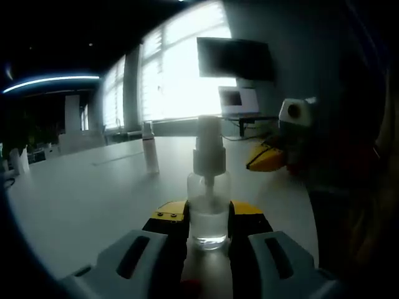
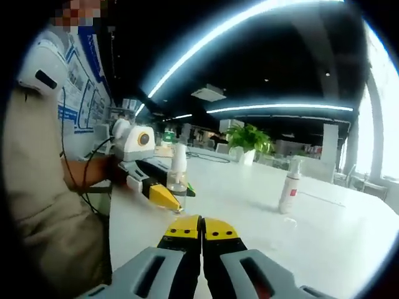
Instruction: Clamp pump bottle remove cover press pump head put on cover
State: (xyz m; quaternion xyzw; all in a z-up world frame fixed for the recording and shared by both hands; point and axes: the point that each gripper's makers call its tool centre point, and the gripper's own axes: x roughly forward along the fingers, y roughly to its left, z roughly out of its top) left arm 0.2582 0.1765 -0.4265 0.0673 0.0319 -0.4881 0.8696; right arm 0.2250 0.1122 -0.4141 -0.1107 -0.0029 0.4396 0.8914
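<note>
Clear plastic pump bottle (image 1: 208, 215) stands upright on the white table (image 1: 81, 199), clamped between the jaws of my left hand-held gripper (image 1: 209, 232), while my right hand-held gripper (image 2: 201, 232) hangs back with its jaws pressed together on nothing. I judge the grip low on a slick, narrow body. A sideways tug on the cover (image 1: 208, 134) could tip the bottle or twist it loose.

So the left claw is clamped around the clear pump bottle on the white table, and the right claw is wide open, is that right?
Not quite. The right claw is shut, not wide open: the right gripper view shows its yellow-tipped jaws pressed together with nothing between them. The rest stands: the left claw is clamped around the clear pump bottle on the white table.
</note>
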